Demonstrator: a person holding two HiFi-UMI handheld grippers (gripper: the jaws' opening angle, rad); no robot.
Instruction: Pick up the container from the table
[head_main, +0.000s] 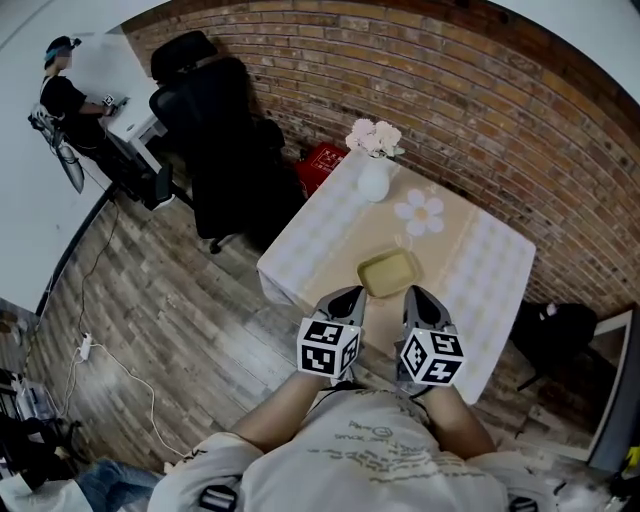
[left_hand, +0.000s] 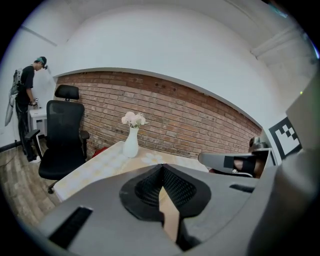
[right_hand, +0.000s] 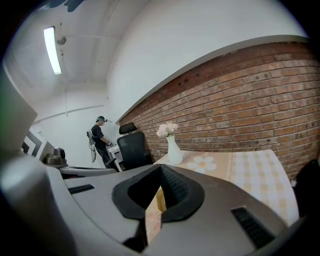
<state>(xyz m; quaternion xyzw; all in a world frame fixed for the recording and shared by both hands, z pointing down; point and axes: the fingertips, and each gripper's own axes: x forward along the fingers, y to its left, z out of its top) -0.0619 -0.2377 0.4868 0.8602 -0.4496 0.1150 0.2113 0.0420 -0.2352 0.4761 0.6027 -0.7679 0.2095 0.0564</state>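
Lying flat – container (head_main: 389, 272), long axis left-right, slightly skewed

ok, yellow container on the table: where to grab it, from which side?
Likely the raised rim at a near corner. The container is a shallow open tray lying flat by the table's near edge, so one jaw can go inside the wall, one outside. Come from the person's side: the left tool and right tool flank it, both shut, so open first.
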